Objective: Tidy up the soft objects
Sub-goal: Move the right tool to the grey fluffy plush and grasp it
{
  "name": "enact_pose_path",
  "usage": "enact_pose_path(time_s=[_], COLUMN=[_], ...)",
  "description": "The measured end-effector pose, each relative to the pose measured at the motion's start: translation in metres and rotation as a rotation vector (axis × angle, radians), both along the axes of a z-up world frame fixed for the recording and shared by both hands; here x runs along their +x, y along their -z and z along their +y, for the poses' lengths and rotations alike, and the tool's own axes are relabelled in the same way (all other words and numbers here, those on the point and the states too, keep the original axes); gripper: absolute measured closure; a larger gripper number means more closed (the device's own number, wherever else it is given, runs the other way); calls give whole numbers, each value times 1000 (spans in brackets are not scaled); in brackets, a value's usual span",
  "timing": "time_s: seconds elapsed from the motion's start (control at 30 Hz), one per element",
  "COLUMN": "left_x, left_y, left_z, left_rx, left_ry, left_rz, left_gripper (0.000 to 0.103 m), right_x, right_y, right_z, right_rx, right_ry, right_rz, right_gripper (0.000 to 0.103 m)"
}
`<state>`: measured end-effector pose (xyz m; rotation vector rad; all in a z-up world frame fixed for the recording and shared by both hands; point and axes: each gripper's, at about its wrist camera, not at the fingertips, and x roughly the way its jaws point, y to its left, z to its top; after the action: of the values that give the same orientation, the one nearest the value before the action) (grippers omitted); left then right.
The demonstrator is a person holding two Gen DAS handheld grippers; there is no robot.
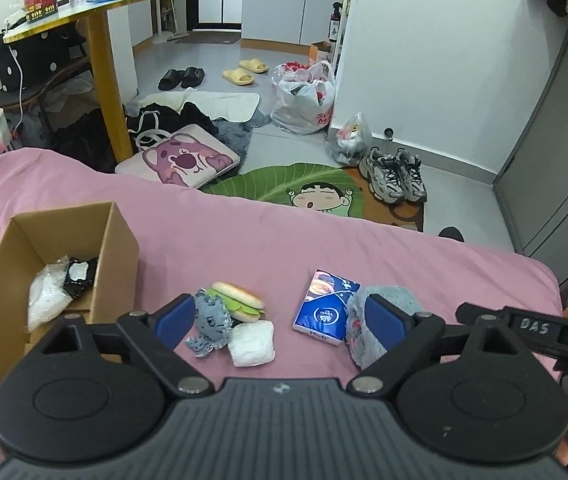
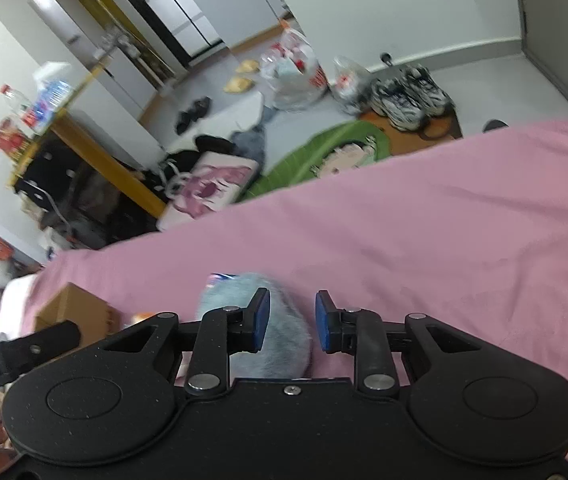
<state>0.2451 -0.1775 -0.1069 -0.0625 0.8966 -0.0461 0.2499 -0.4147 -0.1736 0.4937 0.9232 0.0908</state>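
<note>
Left wrist view, left to right. The box (image 1: 64, 280), open-topped, stands at the left on the pink sheet (image 1: 284, 232); it already holds a white bag (image 1: 46, 300) and a small black item (image 1: 80, 276). Right of the box lie a grey knit toy (image 1: 212, 326), a burger toy (image 1: 240, 300) just behind it, and a white pad (image 1: 252, 343) touching the grey toy's right side. Further right, apart from this group, lies a tissue pack (image 1: 325, 308), and at its right edge a fluffy blue-grey ball (image 1: 387, 304).

The left gripper (image 1: 282, 318) is spread wide and holds nothing; its left pad sits against the grey toy and its right pad overlaps the ball, so the whole row lies between its fingers, with the box off to its left.

Right wrist view. The right gripper (image 2: 292, 320) is partly open and empty. The ball (image 2: 244, 300) lies under and left of its left finger, not between the pads, and its long axis appears to run obliquely to the fingers. The frame is blurred, so contact cannot be told.

Judgement: the right gripper is nearer the ball and needs a small shift to its own left to straddle it; the box then lies well to the left, past the other items.
</note>
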Motion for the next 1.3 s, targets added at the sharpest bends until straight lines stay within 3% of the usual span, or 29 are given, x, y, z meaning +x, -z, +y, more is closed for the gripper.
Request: enact_pose_path(time_s=[0.33, 0.5, 0.63, 0.9, 1.03, 1.2, 1.3], left_x=[23, 29, 30, 31, 31, 34, 34], left_y=[25, 29, 29, 36, 42, 60, 66], left_z=[-13, -15, -19, -23, -22, -14, -9], left_rx=[7, -6, -12, -12, -21, -51, -94], left_ry=[-18, -18, -16, -2, 6, -24, -40], left_rz=[64, 87, 92, 103, 112, 170, 182], left_gripper=[12, 12, 12, 12, 12, 37, 38], right_x=[7, 5, 3, 5, 7, 4, 3], right_y=[29, 31, 34, 43, 46, 48, 47], right_z=[12, 16, 18, 23, 28, 29, 29], right_rx=[-3, 67, 149, 266, 269, 278, 278], right_ry=[6, -17, -37, -57, -69, -55, -49], right_rz=[115, 118, 130, 148, 153, 146, 142], right_gripper=[74, 55, 52, 52, 52, 63, 69])
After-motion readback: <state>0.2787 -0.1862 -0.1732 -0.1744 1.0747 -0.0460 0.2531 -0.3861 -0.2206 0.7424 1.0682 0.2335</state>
